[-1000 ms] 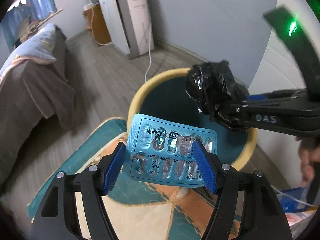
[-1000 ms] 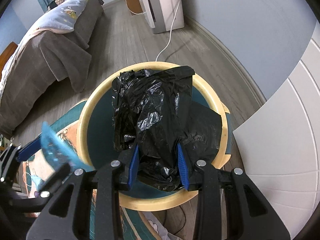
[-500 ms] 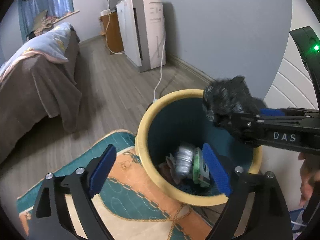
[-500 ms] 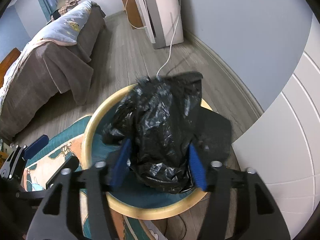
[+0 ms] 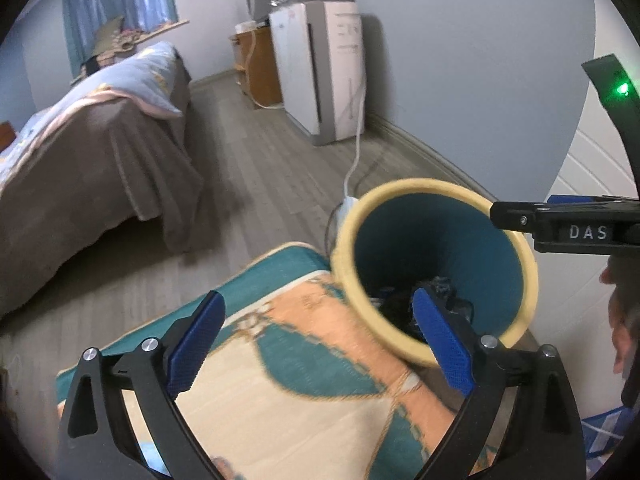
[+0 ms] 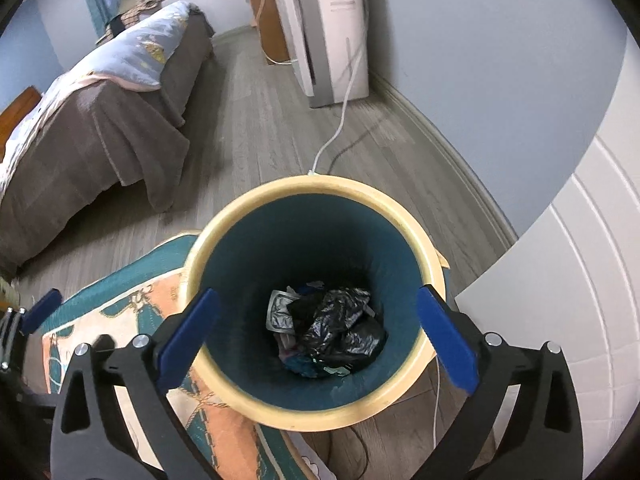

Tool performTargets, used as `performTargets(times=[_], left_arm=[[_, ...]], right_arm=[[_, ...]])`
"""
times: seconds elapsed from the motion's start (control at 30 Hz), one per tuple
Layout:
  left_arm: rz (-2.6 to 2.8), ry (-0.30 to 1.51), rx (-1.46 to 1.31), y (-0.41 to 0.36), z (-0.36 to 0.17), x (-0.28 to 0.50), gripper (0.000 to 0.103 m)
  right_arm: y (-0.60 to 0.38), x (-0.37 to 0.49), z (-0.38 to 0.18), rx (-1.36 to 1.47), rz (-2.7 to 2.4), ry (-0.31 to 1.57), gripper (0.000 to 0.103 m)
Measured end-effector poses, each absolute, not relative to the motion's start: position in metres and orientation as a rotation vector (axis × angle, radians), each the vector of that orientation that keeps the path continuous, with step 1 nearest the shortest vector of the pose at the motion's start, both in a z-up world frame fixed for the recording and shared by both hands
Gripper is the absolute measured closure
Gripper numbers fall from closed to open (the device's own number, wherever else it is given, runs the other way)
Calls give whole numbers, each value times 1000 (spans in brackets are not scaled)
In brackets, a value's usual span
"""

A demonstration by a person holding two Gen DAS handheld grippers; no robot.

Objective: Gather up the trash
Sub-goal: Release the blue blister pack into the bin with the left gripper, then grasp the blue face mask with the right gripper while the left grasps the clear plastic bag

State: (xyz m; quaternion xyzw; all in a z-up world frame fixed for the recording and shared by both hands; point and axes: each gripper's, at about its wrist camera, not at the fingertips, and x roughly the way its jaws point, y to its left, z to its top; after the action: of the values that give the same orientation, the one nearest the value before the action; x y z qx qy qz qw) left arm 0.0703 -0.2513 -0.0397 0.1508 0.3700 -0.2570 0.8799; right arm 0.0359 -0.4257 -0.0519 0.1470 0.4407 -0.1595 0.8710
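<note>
Both drops are done — the bin by the rug's corner holds the black bag at its bottom, right gripper and left gripper just sprung wide, empty — next, find more trash.

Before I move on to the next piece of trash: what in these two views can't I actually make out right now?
- Trash under the black bag in the bin: right wrist view, bag covers it.
- Bin's contents, left wrist view: blurred, partly behind the left gripper finger.
- Right gripper in the left wrist view: cut off by the right edge.
- Rug pattern: blurred, lower edge crops it.
</note>
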Motion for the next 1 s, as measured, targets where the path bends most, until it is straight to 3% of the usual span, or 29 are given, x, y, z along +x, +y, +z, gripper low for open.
performTargets(times=[0.53,1.0], left_arm=[[-332,716,260,-84,22,14,7],[-130,788,199,37,-6,3,6]], right_arm=[[-301,29,2,277,-158,848,6],[-186,43,-49,139,-11,1041,6]])
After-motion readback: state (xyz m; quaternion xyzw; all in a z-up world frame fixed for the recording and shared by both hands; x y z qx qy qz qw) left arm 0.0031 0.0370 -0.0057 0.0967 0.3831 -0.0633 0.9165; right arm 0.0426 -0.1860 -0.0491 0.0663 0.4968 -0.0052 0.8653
